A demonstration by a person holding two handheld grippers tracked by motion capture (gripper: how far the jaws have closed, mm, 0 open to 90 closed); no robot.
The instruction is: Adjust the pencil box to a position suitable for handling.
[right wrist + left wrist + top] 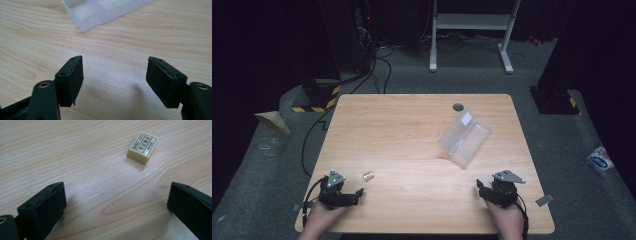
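Left tongs (358, 192): held in the person's left hand (323, 216) at the near left edge of the worktop (412, 135), pointing toward the middle. In the left gripper view the jaws stand wide apart with bare wood between them, so they are released and hold nothing.

Eraser (143, 147): a small cream block with a printed label on top, lying flat on the worktop ahead of the left tongs and a little toward one jaw, apart from both. In the high view it is the small pale thing (368, 175) just beside the left tongs, too small there to read.

Clear box (466, 138): a translucent plastic case right of the worktop's middle, set at a slant to the edges. Its lid seems to be raised, though the high view is too soft to be sure. In the right gripper view its near corner (86, 15) sits well ahead of the jaws.

Right tongs (479, 186): held in the right hand (508, 220) at the near right edge, resting low over the wood. Jaws spread wide, released, nothing between them.

Worktop hole (458, 107): a small round dark opening near the far edge, just beyond the clear box.
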